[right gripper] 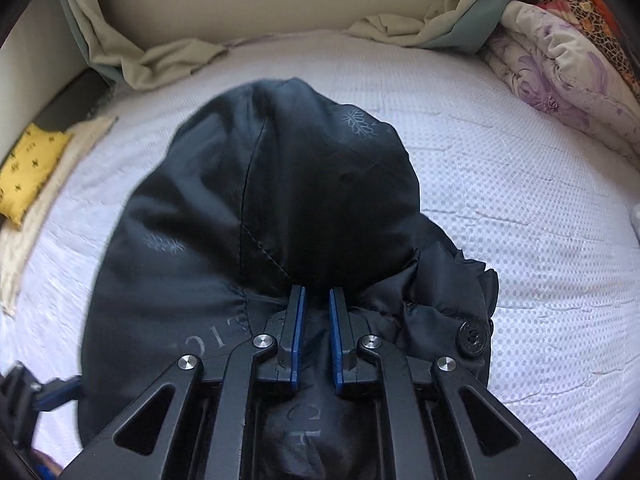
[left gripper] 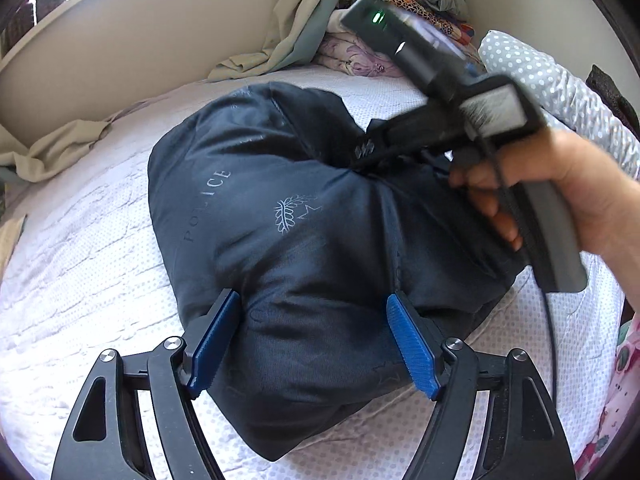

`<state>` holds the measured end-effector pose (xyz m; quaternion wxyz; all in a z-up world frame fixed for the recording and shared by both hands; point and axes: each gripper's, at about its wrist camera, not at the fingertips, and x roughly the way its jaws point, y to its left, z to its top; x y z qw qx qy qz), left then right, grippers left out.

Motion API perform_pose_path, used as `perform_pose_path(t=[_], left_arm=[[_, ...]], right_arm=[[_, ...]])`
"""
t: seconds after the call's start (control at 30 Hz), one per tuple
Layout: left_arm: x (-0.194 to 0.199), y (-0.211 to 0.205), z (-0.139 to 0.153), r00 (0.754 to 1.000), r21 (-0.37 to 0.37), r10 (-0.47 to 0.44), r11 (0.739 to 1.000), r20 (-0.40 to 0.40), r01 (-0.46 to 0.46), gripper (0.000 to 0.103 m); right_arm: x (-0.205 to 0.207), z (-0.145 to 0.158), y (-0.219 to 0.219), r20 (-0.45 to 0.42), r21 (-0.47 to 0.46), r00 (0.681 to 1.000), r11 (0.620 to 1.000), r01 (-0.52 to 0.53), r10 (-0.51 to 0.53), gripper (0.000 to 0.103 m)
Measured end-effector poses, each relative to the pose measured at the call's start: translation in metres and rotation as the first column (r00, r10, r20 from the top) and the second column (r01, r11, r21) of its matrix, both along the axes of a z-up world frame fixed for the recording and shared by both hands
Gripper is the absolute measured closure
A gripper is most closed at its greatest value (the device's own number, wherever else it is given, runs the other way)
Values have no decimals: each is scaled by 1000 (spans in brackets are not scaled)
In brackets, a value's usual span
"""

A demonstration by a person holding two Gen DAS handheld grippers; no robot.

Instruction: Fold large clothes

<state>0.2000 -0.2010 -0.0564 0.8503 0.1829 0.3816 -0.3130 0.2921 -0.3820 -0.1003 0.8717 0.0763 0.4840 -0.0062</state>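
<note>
A dark navy padded jacket (left gripper: 280, 208) with a grey "POLICE" print lies bunched on the white bed; it also shows in the right wrist view (right gripper: 304, 184). My left gripper (left gripper: 316, 320) is open, its blue pads on either side of the jacket's near end without pinching it. My right gripper (right gripper: 317, 312) has its blue pads nearly together on a fold of the jacket's lining. In the left wrist view the right gripper's black body (left gripper: 448, 120) and the hand holding it are over the jacket's right side.
A white textured mattress cover (right gripper: 500, 200) spans the bed. Folded floral blankets (right gripper: 560, 60) are piled at the back right, crumpled beige sheets (right gripper: 160, 60) along the wall, a yellow cushion (right gripper: 28, 168) at left, a dotted pillow (left gripper: 560, 88) at right.
</note>
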Motion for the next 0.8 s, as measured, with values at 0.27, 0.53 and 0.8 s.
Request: perform_pose_path(t=[0.27, 0.53, 0.8], left_arm=[[3, 4, 1, 1000, 2, 7, 1000, -7, -7, 24], [3, 9, 4, 999, 3, 25, 1000, -26, -25, 24], [5, 13, 6, 997, -18, 45, 999, -58, -46, 23]], right_arm=[[0, -11, -11, 15, 50, 1000, 999, 21, -22, 103], [-43, 68, -12, 163, 123, 986, 992, 15, -36, 56], [-95, 107, 13, 181, 26, 981, 997, -78, 72, 83]])
